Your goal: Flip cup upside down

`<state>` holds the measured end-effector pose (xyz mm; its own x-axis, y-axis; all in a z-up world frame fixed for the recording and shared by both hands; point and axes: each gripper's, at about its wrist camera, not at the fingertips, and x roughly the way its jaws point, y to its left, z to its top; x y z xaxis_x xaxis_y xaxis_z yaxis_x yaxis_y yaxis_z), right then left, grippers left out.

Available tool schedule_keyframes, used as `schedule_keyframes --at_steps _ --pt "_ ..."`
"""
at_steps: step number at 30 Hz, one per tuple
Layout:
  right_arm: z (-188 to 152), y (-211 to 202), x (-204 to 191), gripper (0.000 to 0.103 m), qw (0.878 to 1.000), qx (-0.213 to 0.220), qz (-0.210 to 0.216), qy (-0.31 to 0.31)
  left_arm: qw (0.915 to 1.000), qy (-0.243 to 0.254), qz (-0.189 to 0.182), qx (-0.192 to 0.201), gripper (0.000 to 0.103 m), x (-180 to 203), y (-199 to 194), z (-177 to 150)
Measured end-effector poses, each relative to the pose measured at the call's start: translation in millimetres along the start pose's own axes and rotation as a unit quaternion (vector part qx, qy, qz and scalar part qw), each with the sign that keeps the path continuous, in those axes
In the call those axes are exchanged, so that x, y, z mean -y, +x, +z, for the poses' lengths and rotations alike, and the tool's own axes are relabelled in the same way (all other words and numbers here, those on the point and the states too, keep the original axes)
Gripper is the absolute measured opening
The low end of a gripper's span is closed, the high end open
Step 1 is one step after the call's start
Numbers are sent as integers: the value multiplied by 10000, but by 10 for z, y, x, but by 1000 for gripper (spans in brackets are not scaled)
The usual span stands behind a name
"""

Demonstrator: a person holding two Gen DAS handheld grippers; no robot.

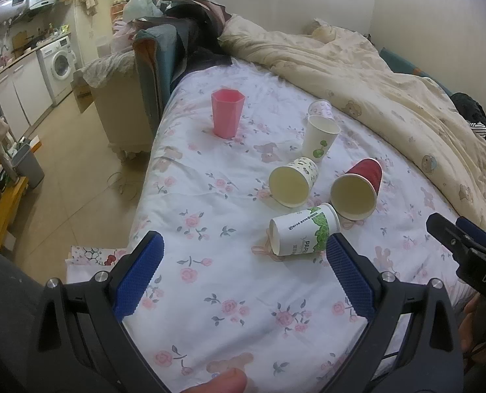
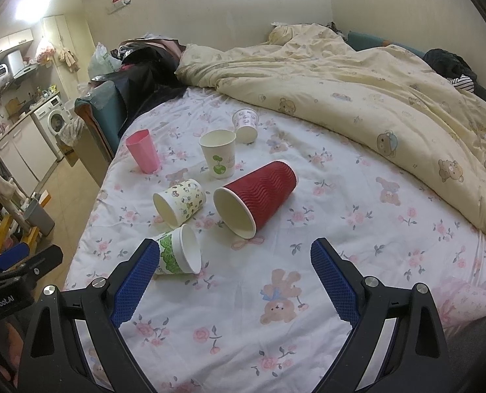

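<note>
Several cups sit on a floral bed sheet [image 1: 216,294]. A pink plastic cup [image 1: 227,113] [image 2: 143,151] and a white cup with a green sprout [image 1: 320,137] [image 2: 219,153] stand upright. A small patterned cup [image 1: 320,108] [image 2: 246,124] stands upside down behind them. A red ribbed cup [image 1: 357,190] [image 2: 257,193], a cartoon-print cup [image 1: 293,181] [image 2: 180,201] and a green-leaf paper cup [image 1: 303,234] [image 2: 177,250] lie on their sides. My left gripper [image 1: 243,249] and right gripper [image 2: 234,255] are open and empty, just short of the green-leaf cup.
A cream quilt [image 1: 390,75] [image 2: 357,91] covers the far and right side of the bed. Dark clothes and bags [image 1: 190,29] pile at the far left corner. The bed's left edge drops to a tiled floor [image 1: 72,180] with a bin [image 1: 28,165] and kitchen units.
</note>
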<state>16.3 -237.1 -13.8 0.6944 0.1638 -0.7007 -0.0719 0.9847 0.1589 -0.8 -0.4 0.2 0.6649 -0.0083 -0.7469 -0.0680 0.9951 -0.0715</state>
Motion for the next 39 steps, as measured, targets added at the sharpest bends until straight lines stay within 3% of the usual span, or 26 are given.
schedule_keyframes --at_steps 11,19,27,31,35,39 --pt "-1 -4 3 96 10000 16 -9 16 9999 82 -60 -97 98 88 32 64" --pt "287 13 130 96 9999 -72 -49 112 9994 133 -171 -275 98 156 140 470" --pt "726 264 287 96 9996 -256 -130 80 9964 496 -120 -671 98 365 540 924" --pt "890 564 399 96 9976 -673 -16 158 9936 522 -180 -981 98 423 784 1046" --pt "968 791 473 96 9972 -716 -166 116 9915 568 -90 -1168 98 480 1049 1129" --pt "985 1056 552 96 9949 -971 50 257 9874 508 -91 -1496 98 502 1337 1157"
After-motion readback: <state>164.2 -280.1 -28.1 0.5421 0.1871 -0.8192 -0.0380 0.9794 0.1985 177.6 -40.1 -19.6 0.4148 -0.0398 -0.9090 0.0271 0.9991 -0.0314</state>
